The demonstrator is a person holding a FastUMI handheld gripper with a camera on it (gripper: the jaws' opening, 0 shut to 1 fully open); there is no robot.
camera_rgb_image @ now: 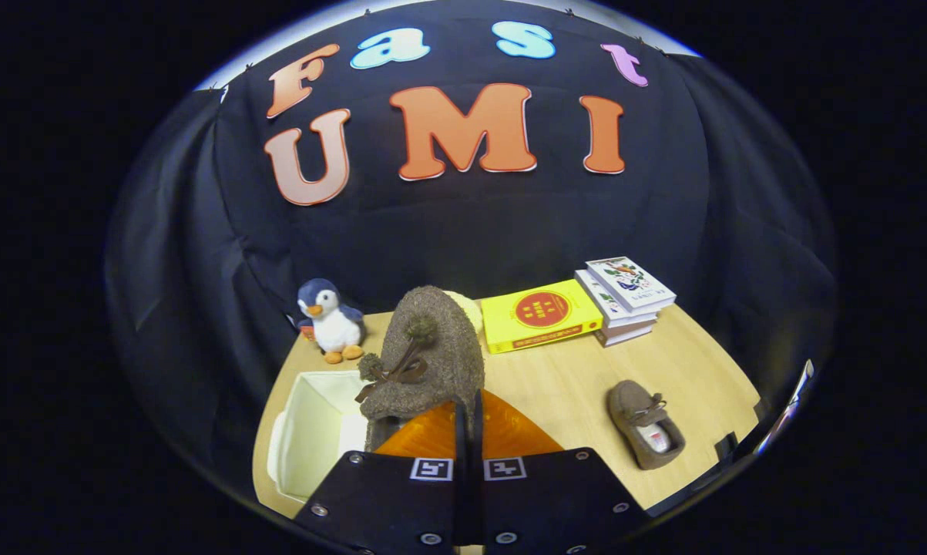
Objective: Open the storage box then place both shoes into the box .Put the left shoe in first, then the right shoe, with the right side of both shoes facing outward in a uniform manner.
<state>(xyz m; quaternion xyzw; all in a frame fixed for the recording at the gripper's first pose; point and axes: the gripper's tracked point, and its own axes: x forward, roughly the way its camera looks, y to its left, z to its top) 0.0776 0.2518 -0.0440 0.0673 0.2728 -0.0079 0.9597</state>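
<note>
A brown shoe is gripped by the closed claw — above the open white box; another shoe lies rightward — labels unreadable.

The tool has its fingers pressed together, pinching something.

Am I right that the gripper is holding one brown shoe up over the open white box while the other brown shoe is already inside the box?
Not quite. The gripper is shut on a brown shoe held above the open white box, but the other shoe is not in the box: it lies on the wooden table, off to the fingers' other side. The gripper view shows this.
</note>
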